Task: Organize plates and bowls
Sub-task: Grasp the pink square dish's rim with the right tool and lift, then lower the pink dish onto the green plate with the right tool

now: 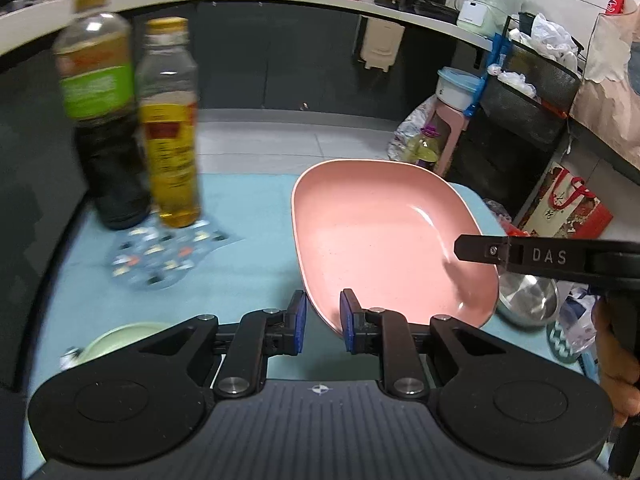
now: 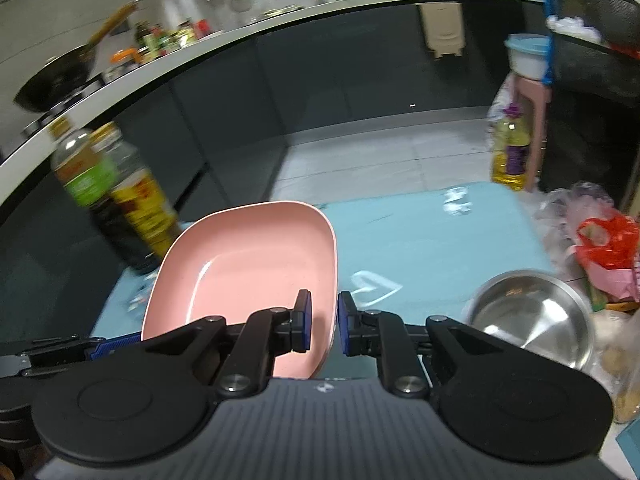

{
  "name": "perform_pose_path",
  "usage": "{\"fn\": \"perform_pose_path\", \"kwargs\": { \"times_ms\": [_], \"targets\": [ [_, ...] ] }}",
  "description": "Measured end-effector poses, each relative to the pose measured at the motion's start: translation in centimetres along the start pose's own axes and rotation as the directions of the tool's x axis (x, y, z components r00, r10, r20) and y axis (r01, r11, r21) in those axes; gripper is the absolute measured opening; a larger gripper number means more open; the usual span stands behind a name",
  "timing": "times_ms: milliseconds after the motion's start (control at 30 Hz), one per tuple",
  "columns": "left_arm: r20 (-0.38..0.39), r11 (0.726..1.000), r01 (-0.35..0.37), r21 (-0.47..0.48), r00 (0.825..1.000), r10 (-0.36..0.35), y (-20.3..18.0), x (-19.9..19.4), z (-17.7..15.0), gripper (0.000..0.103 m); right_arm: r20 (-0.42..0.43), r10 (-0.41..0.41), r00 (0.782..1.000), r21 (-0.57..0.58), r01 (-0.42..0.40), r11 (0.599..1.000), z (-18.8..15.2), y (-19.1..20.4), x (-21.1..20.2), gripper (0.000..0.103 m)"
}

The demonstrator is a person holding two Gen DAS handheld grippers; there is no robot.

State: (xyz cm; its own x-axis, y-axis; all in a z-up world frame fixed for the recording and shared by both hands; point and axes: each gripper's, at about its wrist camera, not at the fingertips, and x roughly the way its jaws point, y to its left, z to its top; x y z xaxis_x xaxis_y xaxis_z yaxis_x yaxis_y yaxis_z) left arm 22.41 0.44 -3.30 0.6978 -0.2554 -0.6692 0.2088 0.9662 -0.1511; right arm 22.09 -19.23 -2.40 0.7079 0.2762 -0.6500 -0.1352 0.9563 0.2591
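Note:
A pink rounded-square plate (image 1: 384, 240) (image 2: 248, 264) hangs over the blue table, held by both grippers at opposite edges. My left gripper (image 1: 323, 320) is shut on the plate's near-left rim, blue pads on either side of the edge. My right gripper (image 2: 323, 322) is shut on the plate's right rim. In the left wrist view one finger of the right gripper (image 1: 520, 254) reaches over the plate from the right. A steel bowl (image 2: 532, 316) (image 1: 528, 300) sits on the table to the right, and a pale green dish (image 1: 116, 340) peeks out at lower left.
Two tall bottles (image 1: 104, 120) (image 1: 172, 128) stand at the table's far left on a patterned mat (image 1: 160, 256). Plastic bags (image 2: 604, 248) crowd the right edge. An oil bottle (image 2: 512, 152) and a pink stool stand on the floor beyond. A hand (image 1: 616, 360) grips the right tool.

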Motion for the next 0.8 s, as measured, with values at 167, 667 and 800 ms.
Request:
{"fn": "perform_pose_path", "kwargs": {
  "times_ms": [167, 667, 800],
  "targets": [
    [0.045, 0.999, -0.05, -0.005, 0.998, 0.05, 2.5, -3.1, -1.9, 0.017, -0.025, 0.026, 0.999, -0.061, -0.028, 0.998, -1.2, 3.5, 0.0, 0.012],
    [0.027, 0.987, -0.107, -0.124, 0.993, 0.112, 10.2, -6.5, -6.6, 0.017, -0.125, 0.071, 0.99, -0.186, -0.094, 0.978, -4.7, 12.0, 1.9, 0.012],
    [0.02, 0.985, -0.111, -0.136, 0.993, 0.114, 11.2, -6.5, -7.4, 0.017, -0.152, 0.066, 0.986, -0.202, -0.096, 0.975, -5.5, 13.3, 2.5, 0.012]
  ]
}}
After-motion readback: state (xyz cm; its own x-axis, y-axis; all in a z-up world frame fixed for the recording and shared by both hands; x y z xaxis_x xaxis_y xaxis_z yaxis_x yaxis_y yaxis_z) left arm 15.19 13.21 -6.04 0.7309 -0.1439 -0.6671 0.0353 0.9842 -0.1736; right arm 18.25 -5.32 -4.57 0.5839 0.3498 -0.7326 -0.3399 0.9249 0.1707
